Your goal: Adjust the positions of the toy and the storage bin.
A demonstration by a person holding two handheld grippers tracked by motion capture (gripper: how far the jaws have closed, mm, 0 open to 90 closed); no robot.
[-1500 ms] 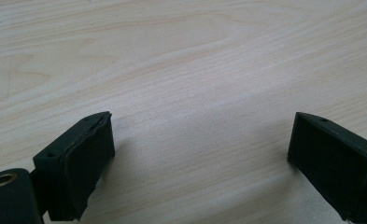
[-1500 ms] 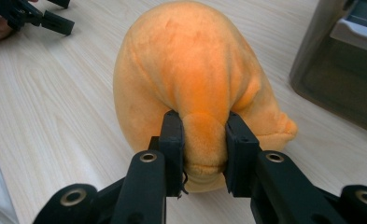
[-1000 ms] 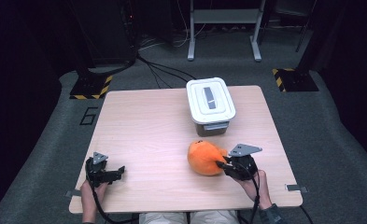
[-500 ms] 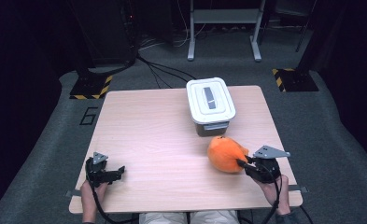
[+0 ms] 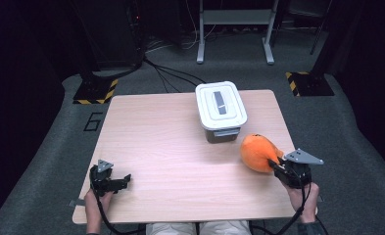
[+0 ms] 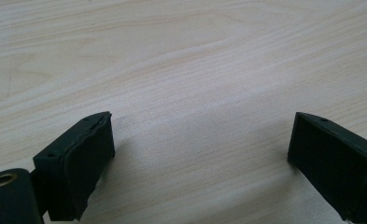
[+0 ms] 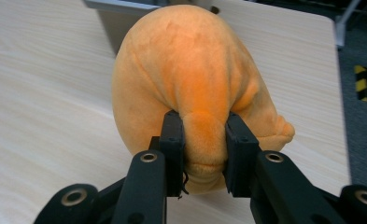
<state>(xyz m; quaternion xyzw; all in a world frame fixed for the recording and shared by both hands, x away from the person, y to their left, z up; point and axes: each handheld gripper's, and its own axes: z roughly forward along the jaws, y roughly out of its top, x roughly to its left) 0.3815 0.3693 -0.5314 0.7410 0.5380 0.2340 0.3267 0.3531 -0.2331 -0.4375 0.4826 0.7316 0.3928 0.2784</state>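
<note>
Two grippers — right gripper [image 7: 203, 154] jaws pinching the orange plush toy [image 7: 190, 79], left gripper [image 6: 200, 158] jaws spread wide over bare table [image 6: 181, 60].

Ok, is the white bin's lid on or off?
On. The lid sits flat over the white bin, its rim covered in the high view.

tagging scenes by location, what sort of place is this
Probably a lab or recording room: a bare wooden table on grey carpet, black-and-yellow hazard-striped stand feet, and loose cables across the floor.

lab | dark grey carpet [image 5: 43, 147] | hazard-taped stand bases [image 5: 96, 91] | floor cables [image 5: 170, 73]
</note>
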